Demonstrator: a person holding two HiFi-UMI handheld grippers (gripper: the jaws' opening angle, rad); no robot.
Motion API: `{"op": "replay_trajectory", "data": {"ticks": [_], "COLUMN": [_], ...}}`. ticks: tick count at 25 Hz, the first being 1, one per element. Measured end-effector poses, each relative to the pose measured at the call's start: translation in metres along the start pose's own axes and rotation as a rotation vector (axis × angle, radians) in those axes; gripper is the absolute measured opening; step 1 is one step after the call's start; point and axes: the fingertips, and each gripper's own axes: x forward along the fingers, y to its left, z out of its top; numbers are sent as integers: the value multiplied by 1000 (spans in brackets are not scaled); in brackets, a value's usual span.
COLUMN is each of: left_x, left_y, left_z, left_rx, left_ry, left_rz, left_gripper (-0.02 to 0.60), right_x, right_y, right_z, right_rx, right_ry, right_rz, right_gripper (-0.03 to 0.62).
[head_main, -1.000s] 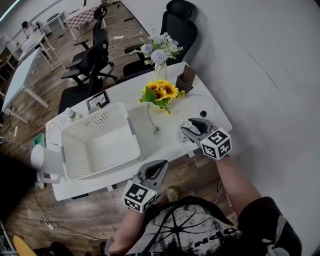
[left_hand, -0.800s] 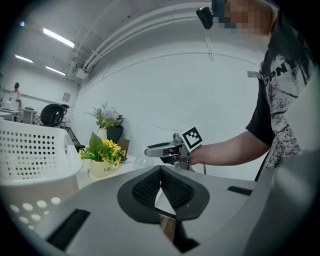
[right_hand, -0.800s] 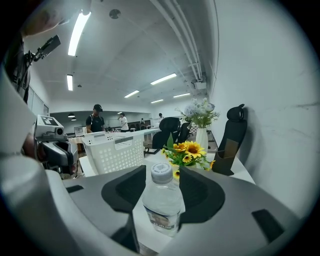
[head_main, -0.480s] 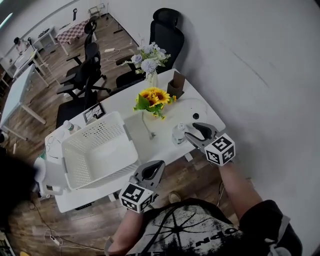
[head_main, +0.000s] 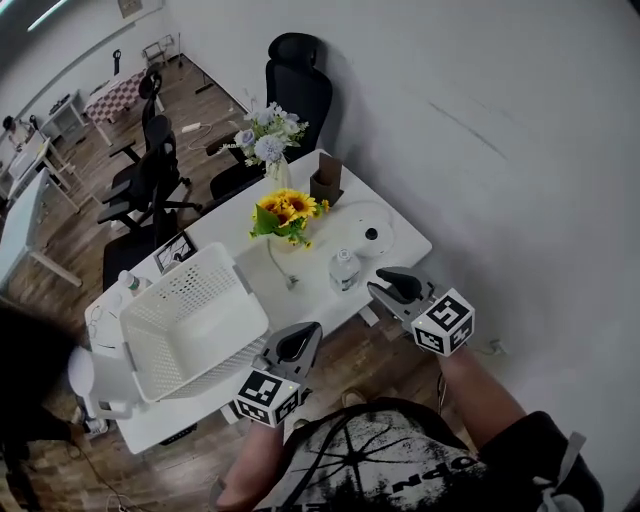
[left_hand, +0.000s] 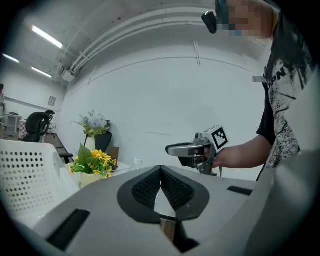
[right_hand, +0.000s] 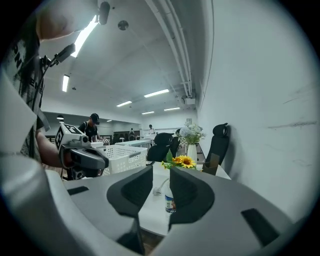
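water bottle (head_main: 344, 270) just beyond parted right tongs (head_main: 382, 285), probably untouched, left tongs (head_main: 302, 338) closed together

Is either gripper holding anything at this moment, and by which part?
Nothing is held. The right gripper has its fingers apart, with the water bottle standing untouched beyond them. The left gripper has its fingers closed together on nothing.

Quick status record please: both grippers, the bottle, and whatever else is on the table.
left gripper: shut, empty, held off the table's front edge
right gripper: open, empty, aimed at the clear plastic water bottle with a white cap
bottle: upright on the white table, beyond the jaws, not between them
nearby: white perforated plastic basket; pot of yellow sunflowers
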Motion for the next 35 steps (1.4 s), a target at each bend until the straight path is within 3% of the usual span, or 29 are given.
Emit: {"op": "replay_trajectory", "data": {"ticks": [2,5,13,35], "left_x": [0,-1,4,7], "left_y": [-1,-3,-8,-8], "left_z": [3,6,10,8], "left_rx": [5,9,28,24], "left_ry": [-2,-6,-8,2], "left_rz": [-11,-28,-60,-59], "left_gripper": [11,11,11,11], "right_x": [-8,-16,-26,-26], "right_y": [11,27,51,58], "right_z": [4,6,-7,-27], "right_rx": [6,12,42,43], "right_ry": [-18,-30,-18,40], "right_rz": [4,20,36,44], "right_gripper": [75,46,38,22]}}
